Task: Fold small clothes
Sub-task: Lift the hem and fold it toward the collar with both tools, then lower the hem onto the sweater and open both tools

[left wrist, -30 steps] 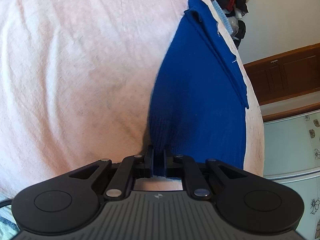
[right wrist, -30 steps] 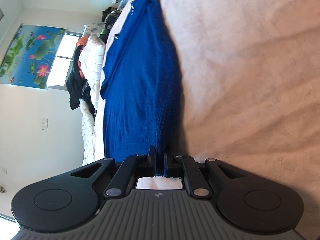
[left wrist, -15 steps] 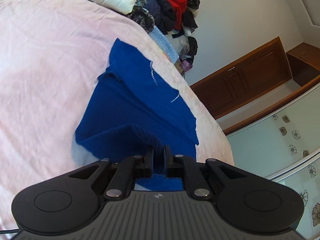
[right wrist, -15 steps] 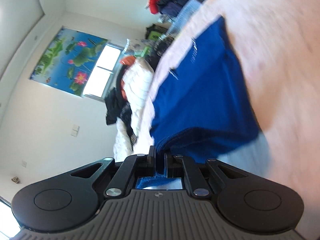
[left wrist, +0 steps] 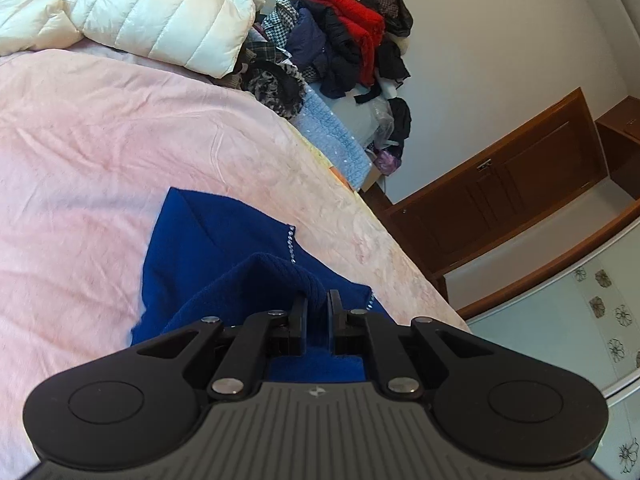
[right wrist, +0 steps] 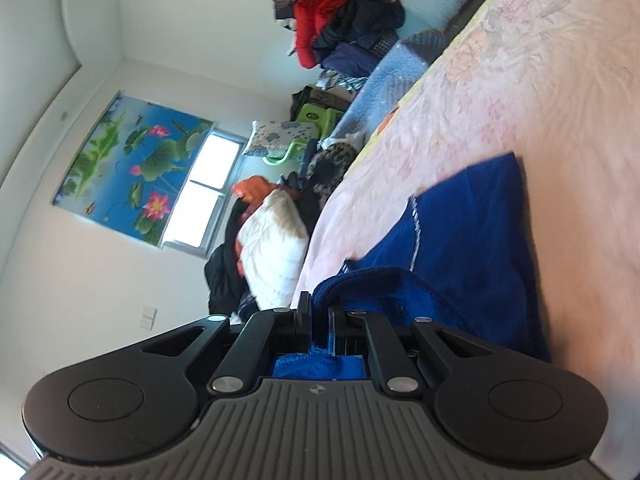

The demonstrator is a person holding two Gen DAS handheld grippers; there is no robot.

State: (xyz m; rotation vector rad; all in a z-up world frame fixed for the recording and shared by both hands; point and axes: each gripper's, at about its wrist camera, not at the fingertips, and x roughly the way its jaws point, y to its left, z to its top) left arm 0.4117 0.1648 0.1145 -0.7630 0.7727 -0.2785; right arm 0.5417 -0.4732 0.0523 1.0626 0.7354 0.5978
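Note:
A dark blue knit garment [left wrist: 208, 248] lies on the pink bed cover [left wrist: 80, 152]. My left gripper [left wrist: 317, 306] is shut on its ribbed hem, lifted and carried forward over the rest of the cloth. In the right wrist view the same blue garment [right wrist: 472, 240] lies on the pink bed cover [right wrist: 540, 80]. My right gripper [right wrist: 318, 312] is shut on another part of the hem, which curls over the flat part. A thin line of small beads [left wrist: 290, 244] runs across the garment.
A white puffer jacket [left wrist: 152, 12] lies at the head of the bed. A pile of dark and red clothes [left wrist: 340, 36] sits past the bed's far edge, beside a light blue knit [left wrist: 336, 144]. A brown wooden cabinet [left wrist: 500, 196] stands to the right.
Both grippers have lifted the hem and carried it forward over the garment. The cloth has gone from stretched flat to folding over itself, and the views have tilted up toward the room.

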